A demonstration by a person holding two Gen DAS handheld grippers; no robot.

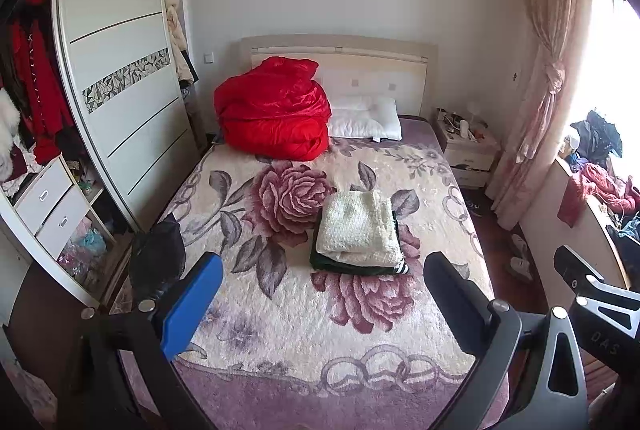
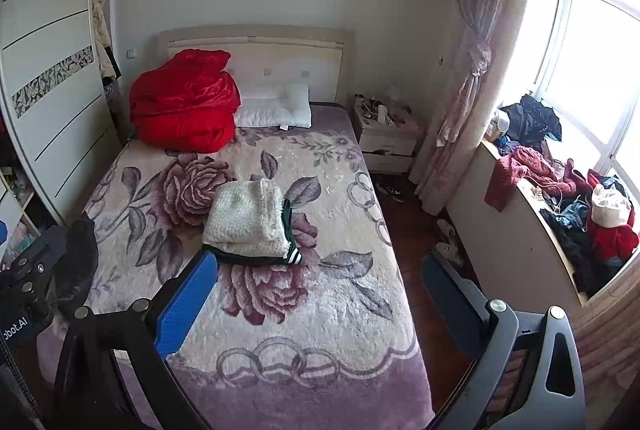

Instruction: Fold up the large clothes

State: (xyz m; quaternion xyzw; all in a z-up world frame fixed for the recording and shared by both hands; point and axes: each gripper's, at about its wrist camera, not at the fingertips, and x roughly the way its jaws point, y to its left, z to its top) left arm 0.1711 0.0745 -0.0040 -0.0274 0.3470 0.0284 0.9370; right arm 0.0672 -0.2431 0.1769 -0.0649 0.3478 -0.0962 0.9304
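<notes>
Both tools, left tool (image 1: 320, 306) and right tool (image 2: 320, 302), are released and empty above the bed (image 1: 304, 342). Two folded clothes (image 1: 358, 234) lie stacked there. Perhaps the clothes pile (image 2: 568, 205) by the window is left.

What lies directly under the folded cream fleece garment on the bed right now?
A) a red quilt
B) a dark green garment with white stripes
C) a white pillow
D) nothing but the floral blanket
B: the cream fleece garment sits on a folded dark green garment with white stripes, whose edge peeks out at the stack's near and right sides; the red quilt and white pillow lie apart by the headboard.
</notes>
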